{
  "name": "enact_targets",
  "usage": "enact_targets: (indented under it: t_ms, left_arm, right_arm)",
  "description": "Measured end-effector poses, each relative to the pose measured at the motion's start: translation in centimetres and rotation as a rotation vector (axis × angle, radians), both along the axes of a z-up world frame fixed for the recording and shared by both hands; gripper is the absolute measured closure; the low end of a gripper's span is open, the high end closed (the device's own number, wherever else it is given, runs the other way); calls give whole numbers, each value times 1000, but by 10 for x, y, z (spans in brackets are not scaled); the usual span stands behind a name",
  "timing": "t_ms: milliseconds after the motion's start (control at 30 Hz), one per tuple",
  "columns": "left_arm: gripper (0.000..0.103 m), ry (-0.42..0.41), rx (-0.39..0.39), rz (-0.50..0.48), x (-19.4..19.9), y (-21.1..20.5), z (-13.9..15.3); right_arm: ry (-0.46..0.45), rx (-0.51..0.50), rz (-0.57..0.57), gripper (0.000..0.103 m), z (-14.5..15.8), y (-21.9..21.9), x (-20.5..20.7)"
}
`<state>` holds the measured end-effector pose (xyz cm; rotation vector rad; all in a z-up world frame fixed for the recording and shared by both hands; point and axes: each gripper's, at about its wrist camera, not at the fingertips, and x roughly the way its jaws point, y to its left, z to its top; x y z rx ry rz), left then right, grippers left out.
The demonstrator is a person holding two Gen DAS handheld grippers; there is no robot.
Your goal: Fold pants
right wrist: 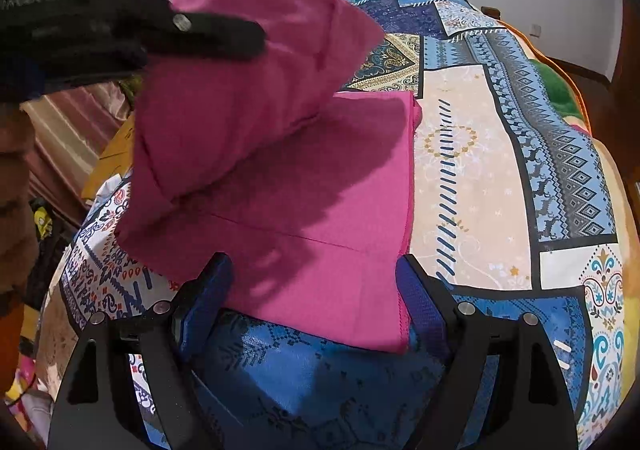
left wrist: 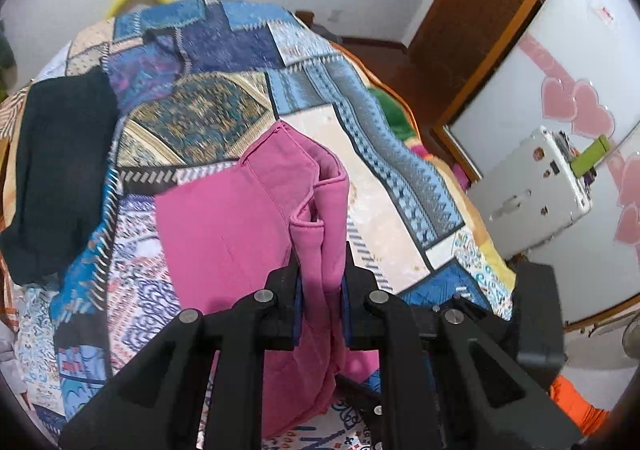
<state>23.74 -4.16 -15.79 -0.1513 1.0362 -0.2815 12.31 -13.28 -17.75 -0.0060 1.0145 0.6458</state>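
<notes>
Pink pants part-folded on a bed, one end lifted by the left gripper.

The pink pants [right wrist: 320,209] lie on the patchwork bedspread [right wrist: 480,189] near the bed's near edge; their lower layer rests flat, while an upper portion is raised and doubled over it at the left. The left gripper [left wrist: 322,282] has its fingers [left wrist: 286,290] closed tightly on a bunched fold of the pink fabric, which stands up between them. The right gripper [right wrist: 316,290] hovers just above the near edge of the flat layer, its blue-padded fingers [right wrist: 420,302] spread wide and holding nothing. A dark garment [left wrist: 60,177] lies on the bedspread to the far left, apart from the pants. A white door with pink heart decals [left wrist: 572,101] stands at the right.
</notes>
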Motion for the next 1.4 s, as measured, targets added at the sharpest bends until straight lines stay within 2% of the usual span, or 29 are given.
enact_targets:
  t_ms: [100, 167, 233, 367, 467, 633, 833, 900, 1067, 1267, 1333, 1400]
  left_arm:
    - [85, 26, -2, -18, -1, -5, -6]
    - [78, 29, 5, -38, -3, -6, -6]
    - [60, 7, 35, -58, -6, -7, -3]
    - [51, -58, 116, -55, -9, 0, 7]
    - [40, -67, 124, -25, -3, 17, 12]
    - [23, -84, 206, 57, 21, 51, 14]
    - [20, -41, 325, 78, 63, 75, -7]
    - [19, -12, 343, 78, 78, 79, -18]
    - [19, 82, 368, 37, 113, 75, -57]
    - [18, 178, 496, -17, 138, 62, -109]
    - [7, 181, 520, -29, 139, 63, -120]
    - [3, 160, 537, -29, 136, 67, -121]
  right_arm:
    - [2, 3, -3, 22, 0, -2, 0]
    - [4, 4, -7, 22, 0, -3, 0]
    - [6, 9, -11, 22, -1, -5, -1]
    - [14, 11, -17, 22, -2, -7, -1]
    - [22, 18, -29, 22, -2, -11, -1]
    - [16, 16, -47, 22, -1, -18, -5]
    - [-15, -6, -87, 22, 7, -32, -10]
    - [-17, -1, -108, 22, 9, -39, -11]
    - [-27, -3, -172, 22, 14, -55, -9]
    - [-19, -4, -223, 22, 13, -66, -5]
    - [-19, -6, -230, 22, 13, -68, -4]
    - [-21, -5, -233, 22, 14, -69, -4]
